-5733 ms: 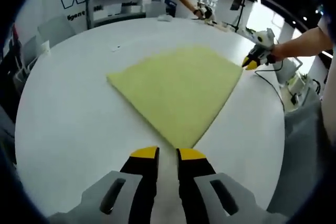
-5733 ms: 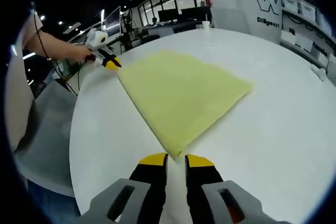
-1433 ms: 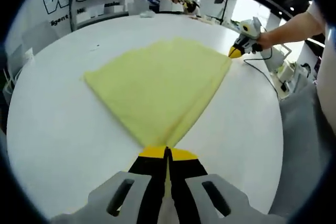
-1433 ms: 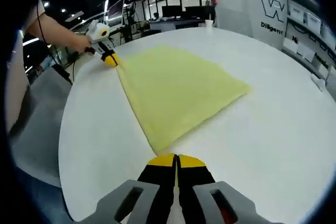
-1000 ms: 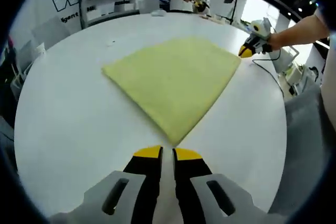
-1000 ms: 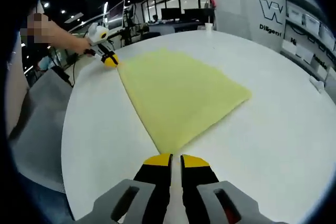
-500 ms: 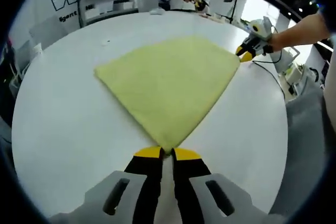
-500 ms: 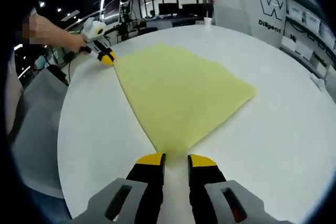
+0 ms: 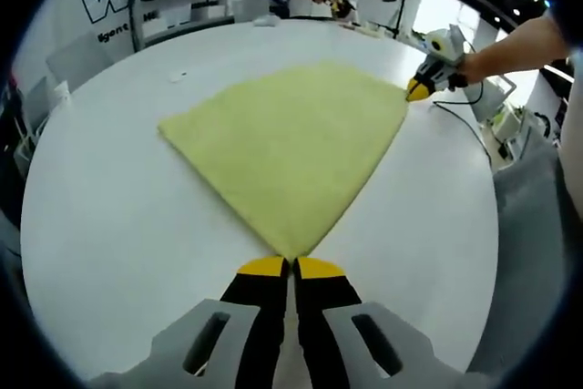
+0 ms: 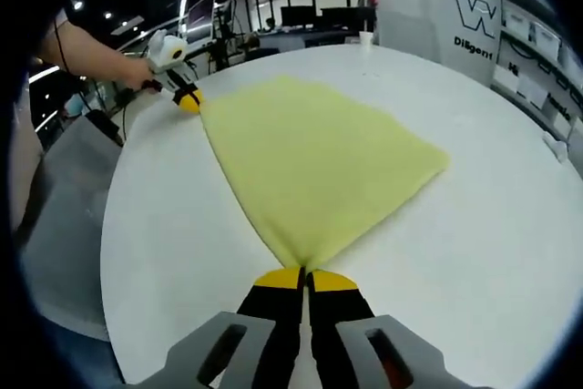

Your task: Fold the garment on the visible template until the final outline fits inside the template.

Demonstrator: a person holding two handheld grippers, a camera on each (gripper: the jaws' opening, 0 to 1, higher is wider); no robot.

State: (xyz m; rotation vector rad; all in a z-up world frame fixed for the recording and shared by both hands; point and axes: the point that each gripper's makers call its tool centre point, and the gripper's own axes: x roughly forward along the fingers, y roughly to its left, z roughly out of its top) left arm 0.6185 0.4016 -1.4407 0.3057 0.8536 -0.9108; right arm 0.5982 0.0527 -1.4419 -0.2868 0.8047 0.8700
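A: Risk? The yellow cloth [image 9: 287,138] lies flat on the round white table [image 9: 109,216]. Each pinch takes only a corner tip; I judge a thin bite could slip on lifting and skew the fold.

B: Jaws? Left gripper [image 9: 291,267] at 6 o'clock in the left gripper view, jaws closed on the near corner. Right gripper [image 10: 304,279] likewise pinched on its corner; it also appears at 2 o'clock [image 9: 419,90], touching the far corner.
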